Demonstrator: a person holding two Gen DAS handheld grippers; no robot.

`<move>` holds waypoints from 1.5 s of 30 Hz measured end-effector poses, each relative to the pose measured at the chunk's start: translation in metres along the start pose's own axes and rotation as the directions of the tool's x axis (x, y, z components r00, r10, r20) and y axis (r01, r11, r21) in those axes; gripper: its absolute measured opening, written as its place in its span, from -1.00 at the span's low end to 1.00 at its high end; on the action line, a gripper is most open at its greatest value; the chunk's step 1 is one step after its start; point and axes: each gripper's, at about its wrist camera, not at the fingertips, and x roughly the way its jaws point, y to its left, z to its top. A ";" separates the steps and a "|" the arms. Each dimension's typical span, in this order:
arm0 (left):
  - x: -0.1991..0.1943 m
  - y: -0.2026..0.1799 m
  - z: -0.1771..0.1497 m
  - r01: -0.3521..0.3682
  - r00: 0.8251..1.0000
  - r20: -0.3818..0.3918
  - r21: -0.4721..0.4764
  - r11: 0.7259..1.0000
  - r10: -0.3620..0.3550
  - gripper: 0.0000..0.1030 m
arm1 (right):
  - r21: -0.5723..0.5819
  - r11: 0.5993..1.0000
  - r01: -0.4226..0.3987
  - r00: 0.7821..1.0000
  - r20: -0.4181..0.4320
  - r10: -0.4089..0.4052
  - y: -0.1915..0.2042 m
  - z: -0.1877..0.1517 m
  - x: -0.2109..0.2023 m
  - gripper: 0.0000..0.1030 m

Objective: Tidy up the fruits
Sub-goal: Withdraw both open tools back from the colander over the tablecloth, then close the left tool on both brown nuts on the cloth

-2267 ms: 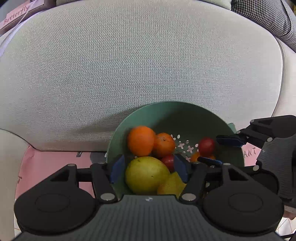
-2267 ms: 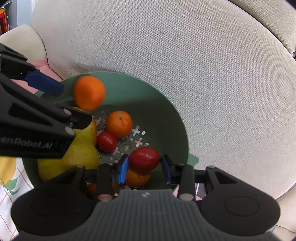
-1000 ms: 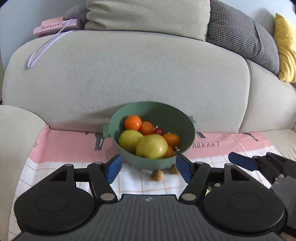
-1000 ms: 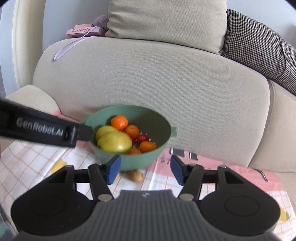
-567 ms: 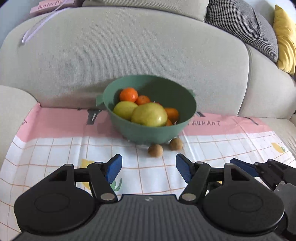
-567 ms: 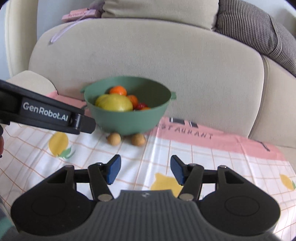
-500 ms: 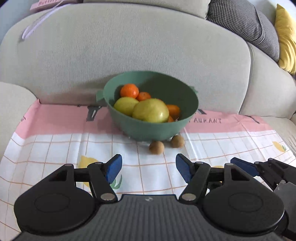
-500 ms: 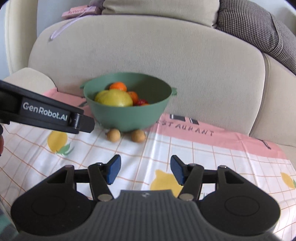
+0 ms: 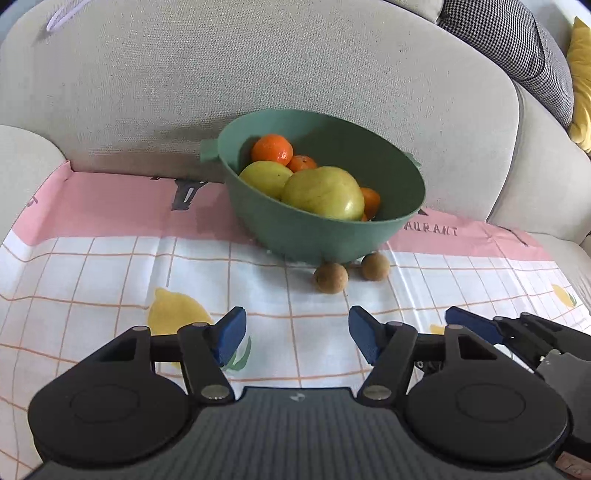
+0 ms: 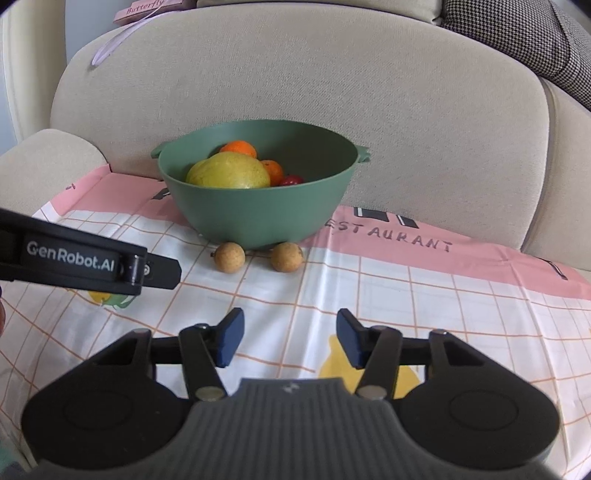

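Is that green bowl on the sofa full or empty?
Well filled. The green bowl holds big yellow-green fruits, oranges and a small red fruit; two small brown fruits lie outside.

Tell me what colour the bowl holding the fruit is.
The bowl is a muted sage green, seen best in the right wrist view.

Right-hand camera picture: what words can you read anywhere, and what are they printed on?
"GenRobot.AI": on the side of the left gripper.
"Butterfly": on the pink box atop the sofa back.
"ESTAURANT": on the pink band of the cloth; the bowl hides the start of the word.
No other readable text; the dark marks on the cloth look like pictures, not letters.
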 end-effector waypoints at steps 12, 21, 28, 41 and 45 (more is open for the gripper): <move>0.031 -0.007 0.011 0.089 0.996 -0.005 0.020 0.996 -0.089 0.09 | -0.145 0.989 -0.013 1.000 0.025 0.017 0.000 0.008 0.028 -0.35; 0.052 -0.007 0.015 0.108 0.993 -0.041 0.021 0.994 -0.107 -0.11 | -0.215 0.976 -0.020 0.999 0.045 0.030 -0.003 0.014 0.045 -0.43; 0.058 -0.005 0.018 0.118 0.992 -0.047 0.006 0.993 -0.117 -0.11 | -0.263 0.964 -0.031 0.996 0.067 0.050 -0.002 0.018 0.052 -0.44; 0.062 -0.001 0.021 0.148 0.988 -0.043 -0.007 0.989 -0.148 -0.36 | -0.248 0.966 -0.072 0.995 0.052 0.088 -0.004 0.024 0.063 -0.53; 0.061 -0.002 0.020 0.152 0.988 -0.042 0.003 0.988 -0.151 -0.40 | -0.242 0.967 -0.075 0.995 0.047 0.088 -0.005 0.025 0.063 -0.54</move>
